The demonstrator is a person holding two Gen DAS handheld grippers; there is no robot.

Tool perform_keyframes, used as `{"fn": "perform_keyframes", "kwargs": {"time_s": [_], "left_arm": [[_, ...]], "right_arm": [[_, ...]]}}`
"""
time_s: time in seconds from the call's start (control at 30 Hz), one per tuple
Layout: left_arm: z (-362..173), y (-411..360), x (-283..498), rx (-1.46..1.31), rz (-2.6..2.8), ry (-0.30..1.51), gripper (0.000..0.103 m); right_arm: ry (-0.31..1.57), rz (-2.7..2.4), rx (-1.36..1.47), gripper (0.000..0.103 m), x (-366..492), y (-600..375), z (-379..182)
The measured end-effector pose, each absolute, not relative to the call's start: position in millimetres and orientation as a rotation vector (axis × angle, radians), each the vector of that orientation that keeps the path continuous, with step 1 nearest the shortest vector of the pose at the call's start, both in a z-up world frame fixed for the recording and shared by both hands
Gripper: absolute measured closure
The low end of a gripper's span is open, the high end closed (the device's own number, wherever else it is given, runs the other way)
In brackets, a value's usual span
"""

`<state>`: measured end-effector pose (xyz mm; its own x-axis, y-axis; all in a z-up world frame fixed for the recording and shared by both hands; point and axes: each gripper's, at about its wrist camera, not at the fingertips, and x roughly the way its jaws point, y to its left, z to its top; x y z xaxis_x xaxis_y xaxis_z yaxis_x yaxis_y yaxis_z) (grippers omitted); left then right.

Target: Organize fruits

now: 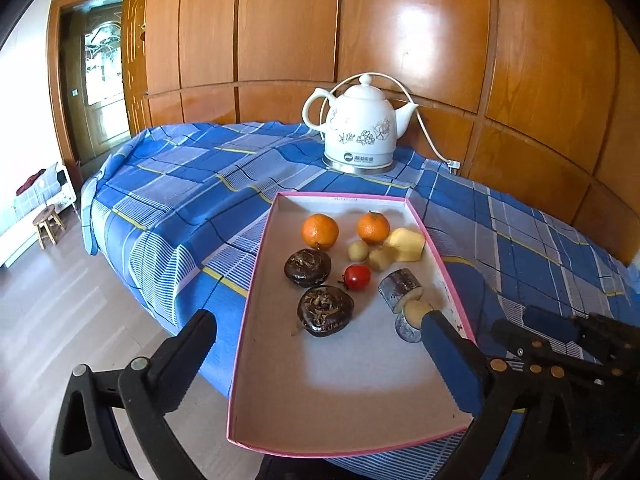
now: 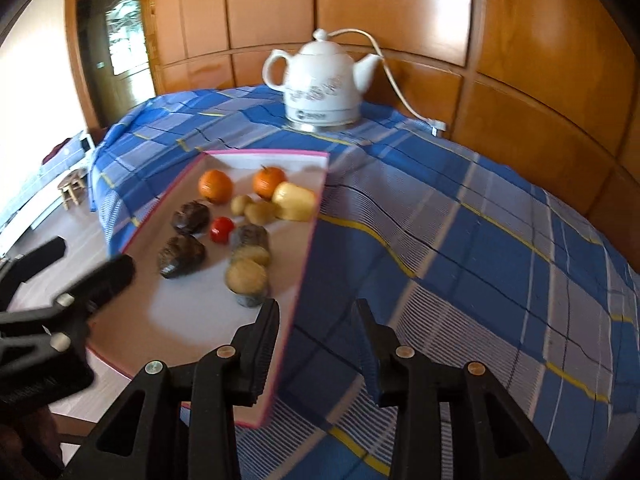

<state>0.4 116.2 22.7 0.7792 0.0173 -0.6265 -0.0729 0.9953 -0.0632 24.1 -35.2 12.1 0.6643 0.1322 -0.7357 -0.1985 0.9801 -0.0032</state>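
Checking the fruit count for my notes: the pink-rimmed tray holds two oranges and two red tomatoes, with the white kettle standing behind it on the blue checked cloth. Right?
Not quite: only one red tomato is there, as the left wrist view shows. The two oranges, the pink-rimmed tray and the white kettle behind it on the blue checked cloth are right.

Your left gripper (image 1: pixel 320 346) has its jaws spread wide, with nothing pressed between them. In its own view one black finger (image 1: pixel 188 360) sits at lower left and the blue-padded finger (image 1: pixel 452 364) at lower right, both angled downward. In the right wrist view the same gripper shows at the left edge, dark and blurred.

Your right gripper (image 2: pixel 316 332) is only slightly parted, a narrow gap showing between its two black fingers (image 2: pixel 260 344), and nothing is caught in that gap. It also tilts downward. In the left wrist view it appears at the right edge, just beside the left gripper's blue pad.
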Motion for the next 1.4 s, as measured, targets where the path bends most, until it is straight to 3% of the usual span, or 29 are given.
{"fn": "perform_keyframes", "kwargs": {"time_s": [1.4], "left_arm": [[27.2,112.9,-4.9,-0.062,0.076,0.638,0.0]], "right_arm": [[0.747,0.144,-0.102,0.065,14.8,-36.5,22.0]]}}
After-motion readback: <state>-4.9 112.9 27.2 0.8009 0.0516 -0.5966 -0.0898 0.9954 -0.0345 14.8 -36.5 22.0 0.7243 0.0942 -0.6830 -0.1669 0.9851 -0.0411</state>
